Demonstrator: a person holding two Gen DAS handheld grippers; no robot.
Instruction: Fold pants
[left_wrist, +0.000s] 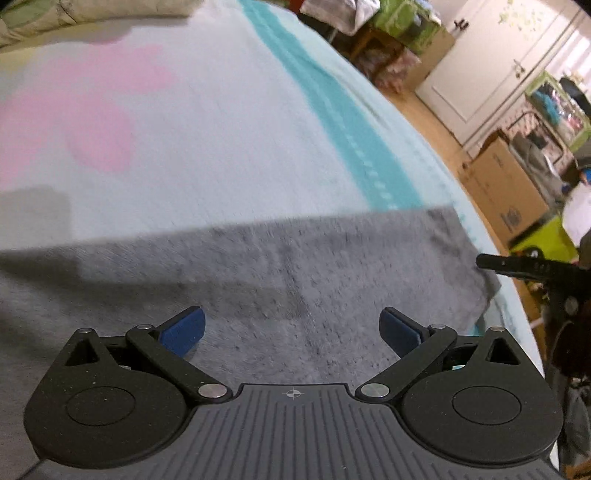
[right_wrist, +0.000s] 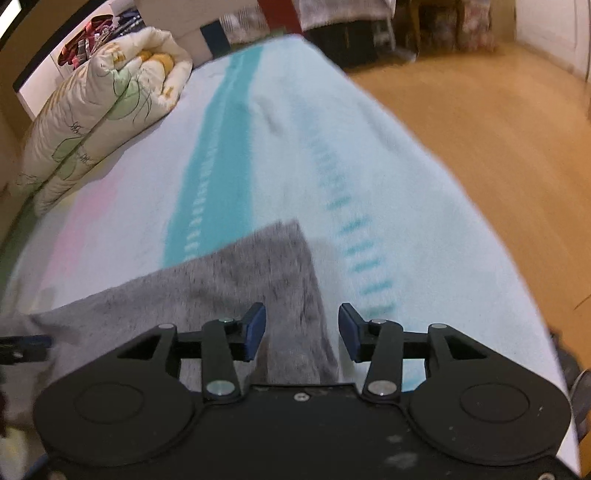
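Note:
Grey pants (left_wrist: 295, 266) lie flat on a pale blue blanket (left_wrist: 221, 129) with a teal stripe and pink patches. My left gripper (left_wrist: 291, 328) hovers over the grey cloth, its blue pads wide apart and holding nothing. In the right wrist view a corner of the pants (right_wrist: 236, 277) points toward the blanket's teal stripe (right_wrist: 214, 177). My right gripper (right_wrist: 302, 330) is open above the pants' right edge, with cloth showing below the gap and the pads clear of it. Part of the right gripper (left_wrist: 517, 266) shows at the pants' right corner in the left wrist view.
A folded quilt (right_wrist: 103, 110) lies at the bed's far left. The bed edge drops to a wooden floor (right_wrist: 480, 147) on the right. A cardboard box (left_wrist: 506, 184), a white door (left_wrist: 491, 55) and cluttered shelves stand beyond.

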